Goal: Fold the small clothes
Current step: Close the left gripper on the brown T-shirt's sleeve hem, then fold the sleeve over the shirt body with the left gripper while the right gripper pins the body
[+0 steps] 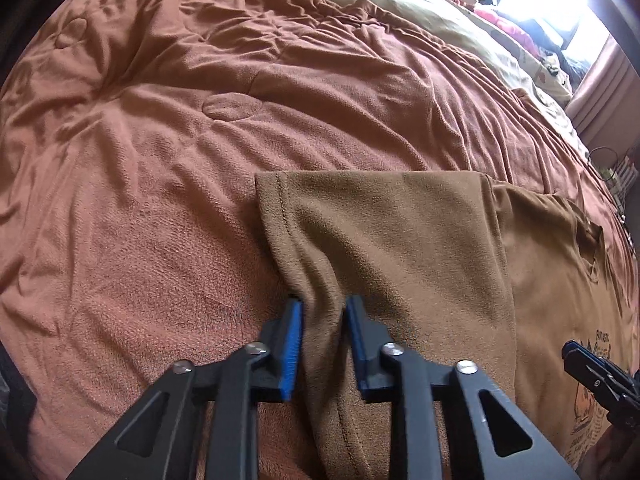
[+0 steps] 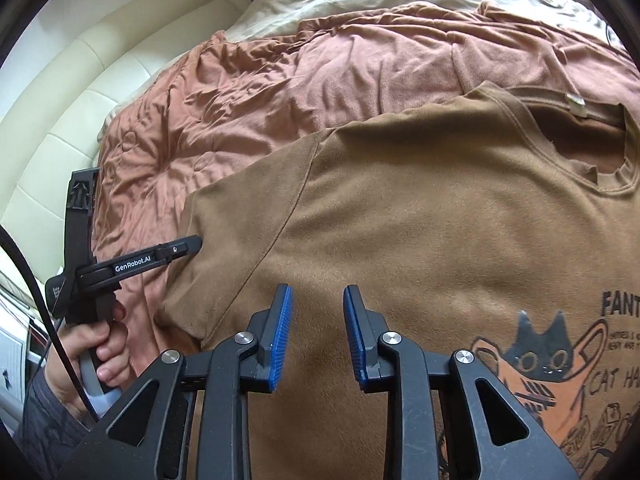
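left claw [image 1: 322, 312] pinching T-shirt [image 2: 400, 220] sleeve | right claw [image 2: 316, 300] parted | shirt print "CAT"

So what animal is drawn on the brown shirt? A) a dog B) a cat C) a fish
B: the right wrist view shows the brown shirt printed with a dark, pointy-eared cat beside the word CAT.
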